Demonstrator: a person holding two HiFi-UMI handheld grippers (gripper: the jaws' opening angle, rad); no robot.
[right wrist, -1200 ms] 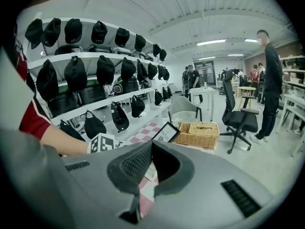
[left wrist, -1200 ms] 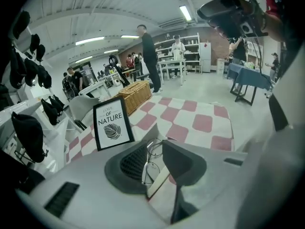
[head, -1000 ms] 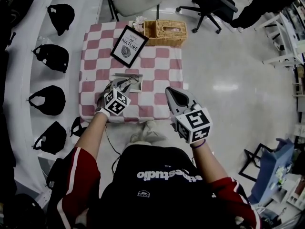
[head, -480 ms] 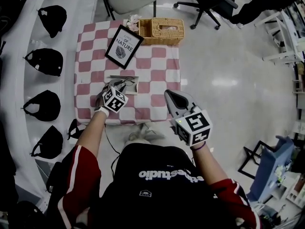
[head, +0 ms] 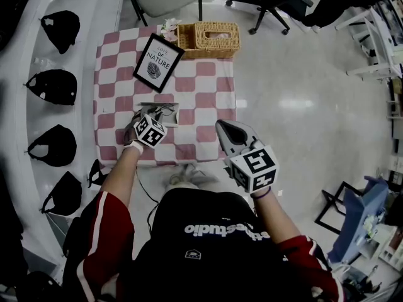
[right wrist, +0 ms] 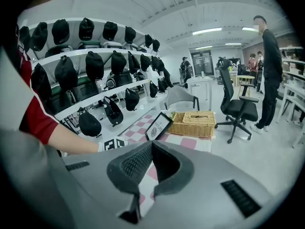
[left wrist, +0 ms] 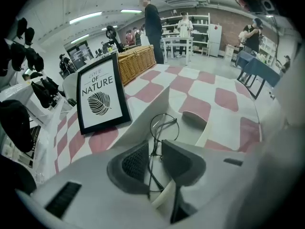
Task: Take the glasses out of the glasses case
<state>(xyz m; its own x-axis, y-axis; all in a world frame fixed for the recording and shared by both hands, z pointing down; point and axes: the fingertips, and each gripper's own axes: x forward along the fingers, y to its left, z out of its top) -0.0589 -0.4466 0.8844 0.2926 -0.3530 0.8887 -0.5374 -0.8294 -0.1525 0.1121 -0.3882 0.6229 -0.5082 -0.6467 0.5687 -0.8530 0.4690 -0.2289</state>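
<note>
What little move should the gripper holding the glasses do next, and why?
Probably lift the left gripper gently straight up: its jaws are shut on the thin wire glasses, whose lenses hang just over the open glasses case.

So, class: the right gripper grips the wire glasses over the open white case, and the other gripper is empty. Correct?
No: the left gripper grips the glasses over the open case, and the right gripper is the empty one. The left gripper view shows it.
</note>
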